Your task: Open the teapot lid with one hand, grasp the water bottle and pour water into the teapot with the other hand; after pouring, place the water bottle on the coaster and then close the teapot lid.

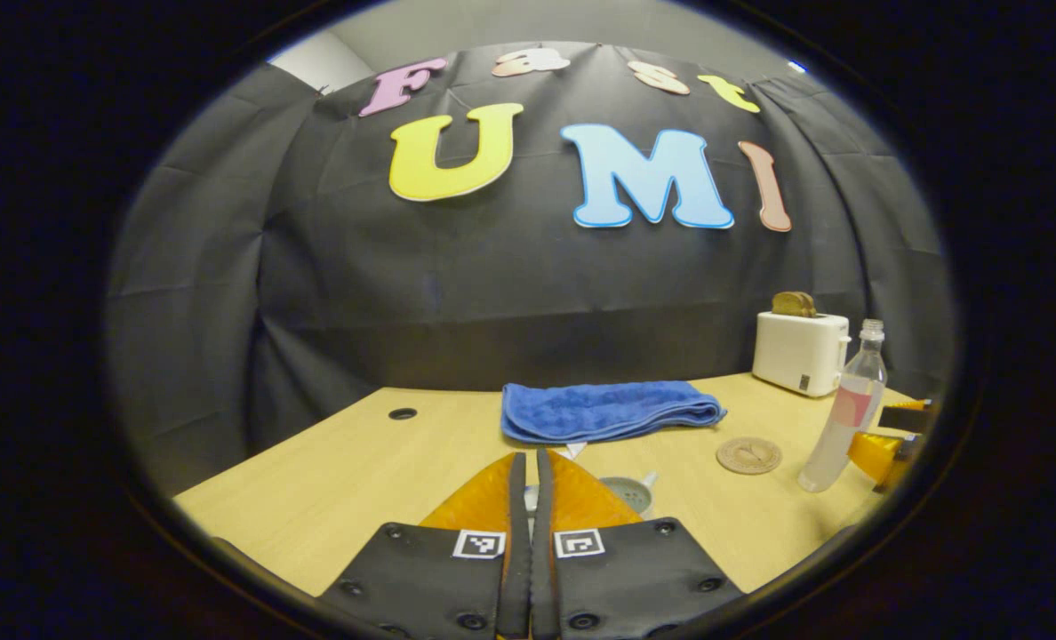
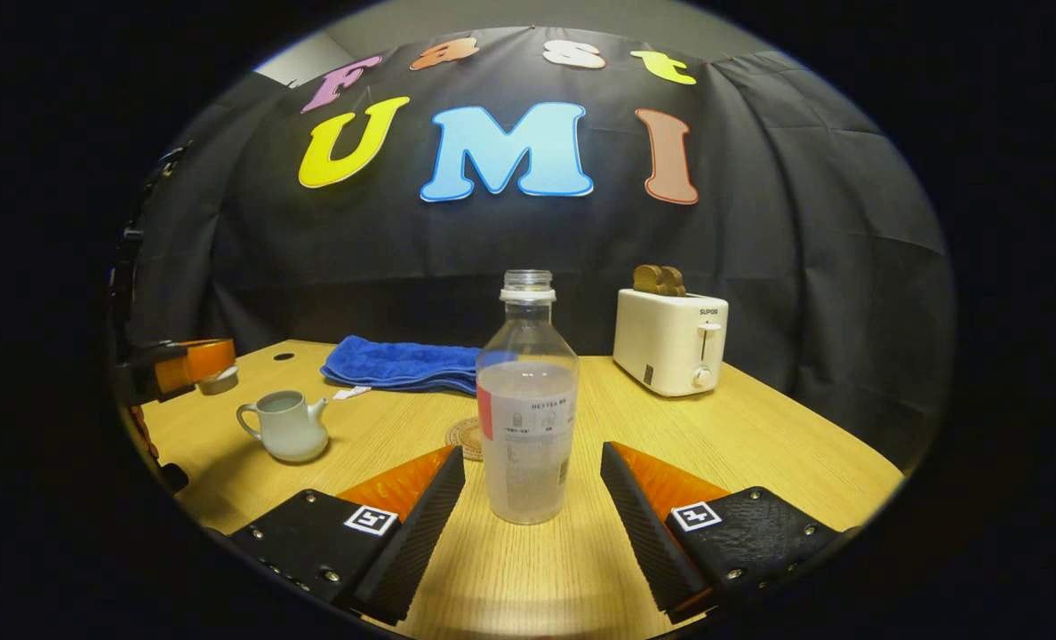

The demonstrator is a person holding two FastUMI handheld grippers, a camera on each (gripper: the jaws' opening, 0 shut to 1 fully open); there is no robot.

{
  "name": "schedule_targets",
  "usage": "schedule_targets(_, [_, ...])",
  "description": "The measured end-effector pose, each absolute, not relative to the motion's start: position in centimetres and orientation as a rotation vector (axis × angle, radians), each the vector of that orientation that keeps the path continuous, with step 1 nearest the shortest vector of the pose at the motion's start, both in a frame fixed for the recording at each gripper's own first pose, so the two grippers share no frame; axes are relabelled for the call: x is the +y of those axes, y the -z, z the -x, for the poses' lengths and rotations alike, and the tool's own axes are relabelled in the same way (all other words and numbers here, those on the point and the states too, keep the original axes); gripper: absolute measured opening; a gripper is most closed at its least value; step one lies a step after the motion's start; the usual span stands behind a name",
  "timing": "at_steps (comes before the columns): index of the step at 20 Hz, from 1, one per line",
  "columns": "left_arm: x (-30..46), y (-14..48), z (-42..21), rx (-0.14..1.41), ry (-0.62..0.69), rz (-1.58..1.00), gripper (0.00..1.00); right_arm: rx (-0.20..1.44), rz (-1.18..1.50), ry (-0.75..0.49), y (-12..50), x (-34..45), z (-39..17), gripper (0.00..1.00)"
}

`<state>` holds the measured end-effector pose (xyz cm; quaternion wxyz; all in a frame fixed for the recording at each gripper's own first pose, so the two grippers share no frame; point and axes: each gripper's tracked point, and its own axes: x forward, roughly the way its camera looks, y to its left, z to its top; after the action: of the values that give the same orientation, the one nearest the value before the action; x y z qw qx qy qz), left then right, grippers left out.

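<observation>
The pale teapot (image 2: 286,427) stands on the table with its top open; in the left gripper view its rim (image 1: 635,492) peeks out just beyond my fingers. My left gripper (image 1: 531,458) is shut on the small teapot lid (image 2: 220,381), held above and left of the pot. The clear, uncapped water bottle (image 2: 528,400), partly filled, stands upright on the table. My right gripper (image 2: 532,458) is open around its lower part, with a gap on both sides. The round coaster (image 2: 466,437) lies just behind the bottle, left of the bottle (image 1: 844,409) in the left gripper view.
A folded blue towel (image 1: 608,411) lies at the back of the wooden table (image 1: 332,480). A white toaster (image 2: 670,342) with bread in its slots stands at the back right. A cable hole (image 1: 402,413) sits near the far left edge.
</observation>
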<state>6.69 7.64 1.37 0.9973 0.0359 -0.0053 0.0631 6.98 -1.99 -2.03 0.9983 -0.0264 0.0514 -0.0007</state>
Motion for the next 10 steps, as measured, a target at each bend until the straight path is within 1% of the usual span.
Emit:
schedule_targets(3, [9.6, -0.8, -5.6, 0.001, -0.151, -0.069, 0.06, 0.117, 0.035, -0.005, 2.3, -1.8, -8.3, 0.96])
schedule_targets(6, [10.9, -0.1, -4.8, 0.018, -0.163, -0.066, 0.07, 0.132, 0.033, 0.006, 2.7, -2.1, -9.3, 0.96])
schedule_targets(7, [11.2, 0.2, -4.7, 0.022, -0.164, -0.062, 0.07, 0.138, 0.034, 0.006, 2.9, -2.0, -9.6, 0.92])
schedule_targets(8, [11.4, 0.5, -4.6, 0.028, -0.164, -0.057, 0.07, 0.141, 0.039, 0.018, 3.0, -2.3, -9.8, 0.92])
schedule_targets(10, [11.9, 0.8, -4.3, 0.035, -0.165, -0.053, 0.07, 0.154, 0.045, 0.022, 3.6, -2.4, -10.3, 0.83])
